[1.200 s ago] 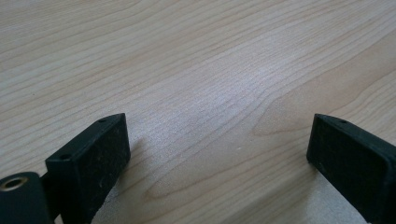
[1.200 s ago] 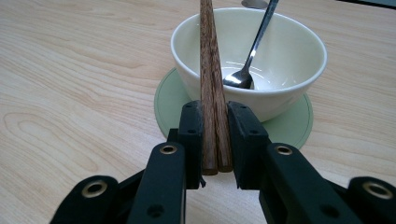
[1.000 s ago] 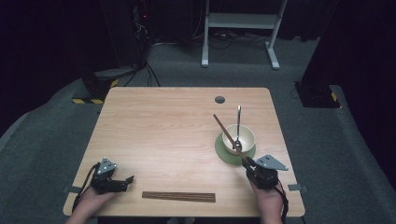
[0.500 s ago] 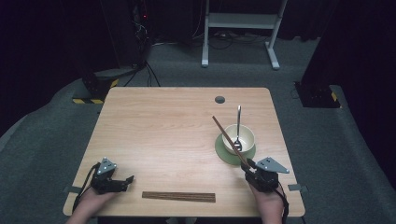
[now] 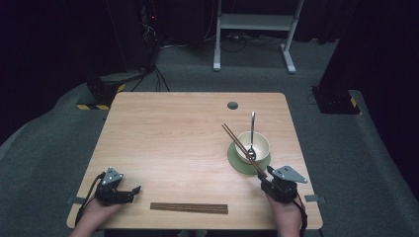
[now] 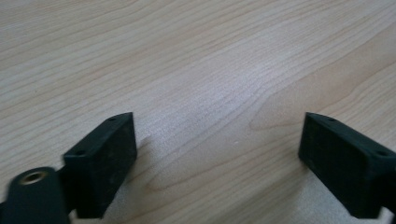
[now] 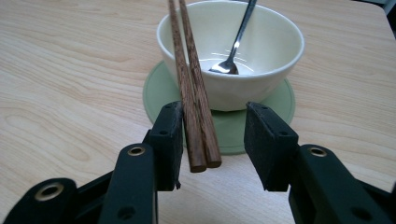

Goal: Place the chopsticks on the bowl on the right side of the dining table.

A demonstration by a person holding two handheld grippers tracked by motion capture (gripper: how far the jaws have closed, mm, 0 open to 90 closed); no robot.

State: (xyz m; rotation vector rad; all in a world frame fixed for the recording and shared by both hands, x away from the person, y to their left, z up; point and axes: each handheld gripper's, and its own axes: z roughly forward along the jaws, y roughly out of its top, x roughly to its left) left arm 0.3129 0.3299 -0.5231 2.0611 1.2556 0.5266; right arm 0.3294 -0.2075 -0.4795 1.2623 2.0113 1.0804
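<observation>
A white bowl [image 5: 259, 143] [image 7: 275, 51] stands on a green coaster [image 5: 236, 160] [image 7: 159, 93] at the table's right, with a metal spoon [image 5: 252, 131] [image 7: 236, 44] in it. A pair of brown chopsticks [image 5: 239, 144] [image 7: 194, 93] leans over the bowl's rim. Their near ends lie between the jaws of my right gripper [image 5: 264, 177] [image 7: 212, 140]. Those jaws have just been opening, and the right pad stands clear of the sticks. My left gripper [image 5: 134, 192] [image 6: 217, 154] rests at the front left. It is open over bare wood, and its jaws have just closed a little on nothing.
A second pair of brown chopsticks [image 5: 189, 208] lies flat along the table's front edge, between the two hands. A round cable hole [image 5: 232, 105] sits near the back edge. Beyond the table [image 5: 173, 133] is dark floor with a white frame.
The right gripper's jaws have parted around the chopsticks' near ends, and the sticks stay leaning on the bowl. Both hands have kept their places.
</observation>
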